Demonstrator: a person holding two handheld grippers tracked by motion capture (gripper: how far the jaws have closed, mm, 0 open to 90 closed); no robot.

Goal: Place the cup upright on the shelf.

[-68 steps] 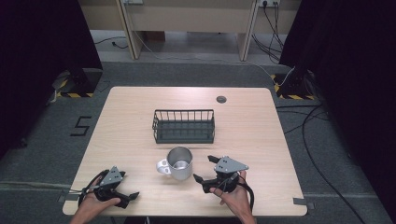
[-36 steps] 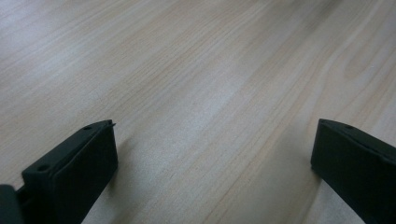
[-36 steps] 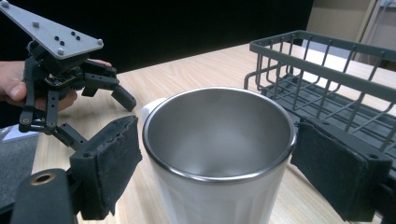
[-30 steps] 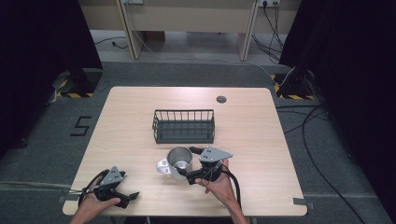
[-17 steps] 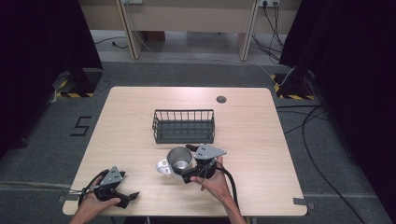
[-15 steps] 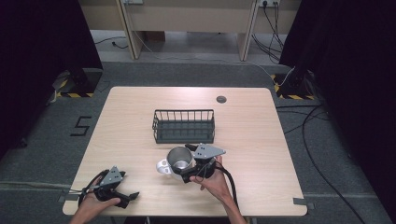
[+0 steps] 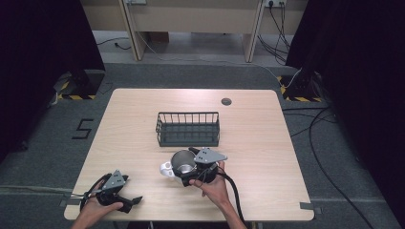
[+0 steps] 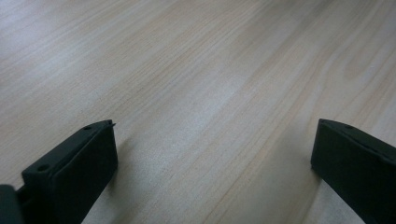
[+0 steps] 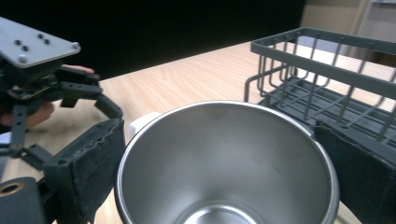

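I set the right gripper [image 9: 224, 172] jaws clamped astride the steel cup [image 9: 226, 163], grasp step; next, lift toward the wire rack [image 7: 188, 129]; left gripper [image 8: 210, 172] jaws apart.

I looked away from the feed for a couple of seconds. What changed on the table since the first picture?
The right tongs moved left to the steel cup and now straddle it. Their jaws have just been opening and then closing a little, pads beside the cup's wall; a firm grip isn't clear. The cup, the wire basket and the left tongs stayed put.
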